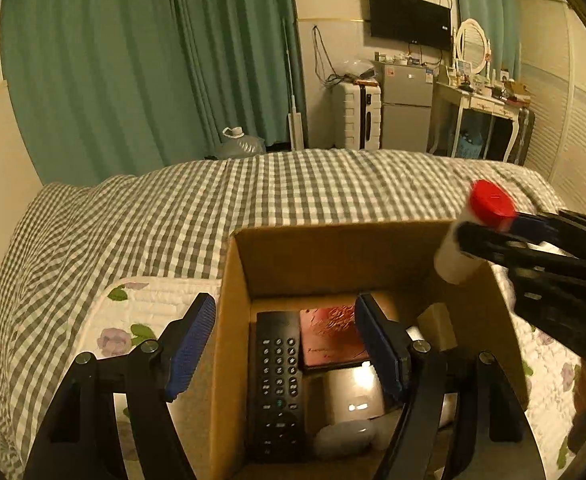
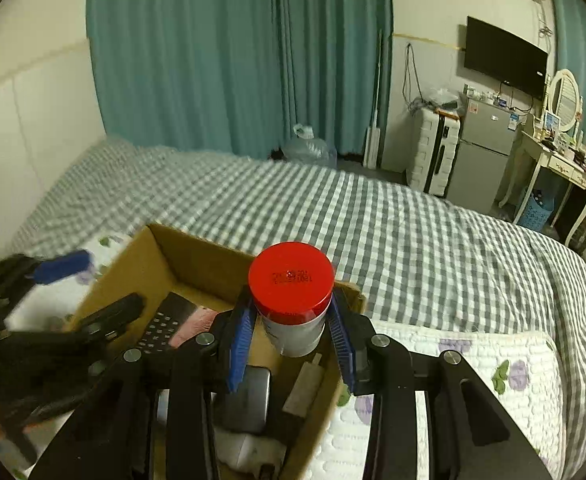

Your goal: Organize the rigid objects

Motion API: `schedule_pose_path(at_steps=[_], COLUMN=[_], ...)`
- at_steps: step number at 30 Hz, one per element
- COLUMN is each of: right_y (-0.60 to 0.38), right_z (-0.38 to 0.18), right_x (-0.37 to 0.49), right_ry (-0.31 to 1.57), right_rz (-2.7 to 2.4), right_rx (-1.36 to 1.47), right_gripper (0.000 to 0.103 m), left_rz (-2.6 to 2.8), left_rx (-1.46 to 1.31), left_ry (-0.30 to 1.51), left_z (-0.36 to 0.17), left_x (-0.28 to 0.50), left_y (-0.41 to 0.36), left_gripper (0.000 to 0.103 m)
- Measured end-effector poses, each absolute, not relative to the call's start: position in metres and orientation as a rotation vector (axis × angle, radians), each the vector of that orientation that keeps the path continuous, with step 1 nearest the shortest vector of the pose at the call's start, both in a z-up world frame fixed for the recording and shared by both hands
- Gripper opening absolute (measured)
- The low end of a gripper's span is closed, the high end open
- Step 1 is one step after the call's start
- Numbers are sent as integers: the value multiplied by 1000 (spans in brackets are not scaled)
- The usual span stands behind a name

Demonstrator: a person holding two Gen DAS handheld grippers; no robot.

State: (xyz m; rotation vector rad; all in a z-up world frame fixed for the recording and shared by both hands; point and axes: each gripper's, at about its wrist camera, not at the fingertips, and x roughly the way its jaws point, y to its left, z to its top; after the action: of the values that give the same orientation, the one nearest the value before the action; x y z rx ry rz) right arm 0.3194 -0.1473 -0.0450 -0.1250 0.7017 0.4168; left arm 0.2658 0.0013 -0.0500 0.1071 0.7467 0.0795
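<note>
Right gripper (image 2: 291, 334): jaws pinching the white jar (image 2: 293, 330) just below its red lid (image 2: 291, 284); blue pads (image 2: 239, 340) pressed on both sides of the body.
White jar: upright in the right wrist view, held in the air above the far right corner of the cardboard box (image 2: 165, 248); printed code visible on the lid top, unreadable.
Same jar, left wrist view: white jar (image 1: 455, 258) tilted, red lid (image 1: 491, 200) uppermost, clamped in the right gripper (image 1: 481, 236) over the box's right wall; blurred.
Left gripper (image 1: 285, 344): jaws spread wide, holding nothing; left pad (image 1: 191, 346) outside the box's left wall, right pad (image 1: 379, 350) over the box interior.
Cardboard box (image 1: 333, 252): open top, standing on the bed.
Box contents: black remote control (image 1: 279, 380) lying flat along the left wall; red-pink flat packet (image 1: 333, 336) just beside it on the right; shiny silver object (image 1: 353, 394) nearer the camera, touching the packet's near edge; pale rounded object (image 1: 345, 438) in front of that, type unclear.
Bed: grey-and-white checked cover (image 1: 173, 220); white quilted mat with floral print (image 2: 473, 384) under and beside the box.
Background: teal curtains (image 1: 113, 60), wall television (image 1: 409, 20), small grey fridge (image 1: 407, 110), white suitcase (image 1: 357, 116), dressing table with oval mirror (image 1: 471, 46).
</note>
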Motion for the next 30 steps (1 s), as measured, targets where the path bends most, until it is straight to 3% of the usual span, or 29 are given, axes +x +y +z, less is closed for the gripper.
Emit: schedule_pose_path(at_steps=[6, 7, 8, 10, 15, 18, 24, 26, 30], right_y=[-131, -132, -136, -143, -163, -177, -208, -217, -231], right_z=[-70, -71, -68, -59, -9, 31, 106, 123, 147], right_x=[340, 339, 337, 333, 307, 277, 195, 168, 117], right_ry=[778, 778, 758, 734, 677, 624, 487, 443, 383], right_rz=[411, 406, 385, 368, 331, 308, 246, 232, 213], right_rx=[-155, -144, -134, -114, -89, -85, -64, -51, -31], right_gripper=[36, 45, 66, 80, 82, 91, 97, 103, 103], left_rz=[72, 71, 68, 72, 68, 60, 50, 45, 40], left_rx=[100, 96, 94, 98, 92, 86, 116, 123, 122], left_ry=[714, 714, 713, 705, 636, 570, 439, 402, 360], left_z=[-53, -52, -50, -41, 7, 50, 119, 134, 148], left_x=[258, 257, 256, 252, 221, 191, 128, 108, 79], left_y=[9, 10, 11, 12, 8, -1, -17, -19, -19], left_gripper=[75, 75, 75, 75, 75, 75, 79, 81, 82])
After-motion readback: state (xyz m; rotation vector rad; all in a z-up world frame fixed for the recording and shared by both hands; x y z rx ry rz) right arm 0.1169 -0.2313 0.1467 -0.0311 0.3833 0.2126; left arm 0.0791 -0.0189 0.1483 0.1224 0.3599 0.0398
